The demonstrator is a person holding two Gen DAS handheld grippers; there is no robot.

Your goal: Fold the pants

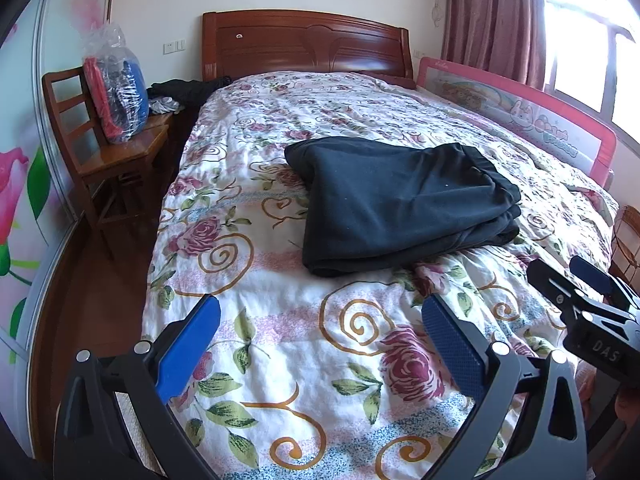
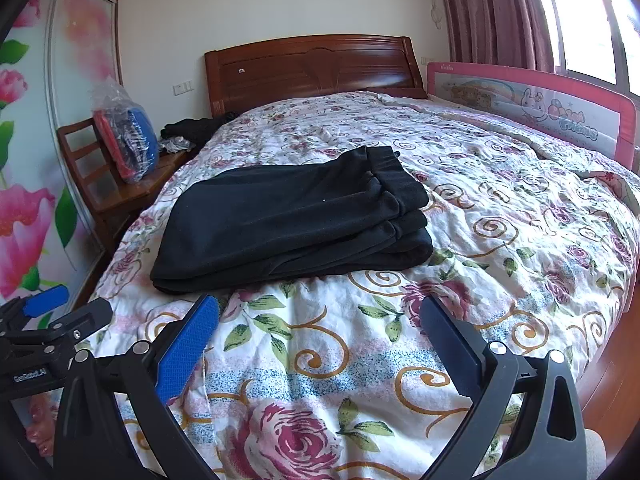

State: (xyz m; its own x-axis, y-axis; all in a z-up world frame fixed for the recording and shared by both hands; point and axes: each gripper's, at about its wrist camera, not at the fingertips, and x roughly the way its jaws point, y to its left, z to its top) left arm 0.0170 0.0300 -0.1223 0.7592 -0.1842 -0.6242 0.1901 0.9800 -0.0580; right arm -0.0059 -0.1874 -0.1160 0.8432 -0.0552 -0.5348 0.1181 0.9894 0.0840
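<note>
Black pants (image 1: 400, 200) lie folded in a flat stack of layers on the floral quilt of the bed (image 1: 320, 360); they also show in the right wrist view (image 2: 292, 220). My left gripper (image 1: 320, 320) is open and empty above the quilt, short of the pants' near edge. My right gripper (image 2: 320, 320) is open and empty, also short of the pants. The right gripper shows at the right edge of the left wrist view (image 1: 592, 300). The left gripper shows at the left edge of the right wrist view (image 2: 44, 320).
A wooden headboard (image 1: 304, 44) stands at the far end. A pink child bed rail (image 1: 520, 112) runs along the bed's right side. A wooden chair (image 1: 116, 152) with a plastic-wrapped bundle (image 1: 120, 92) stands left of the bed. Dark clothes (image 1: 188, 90) lie near the nightstand.
</note>
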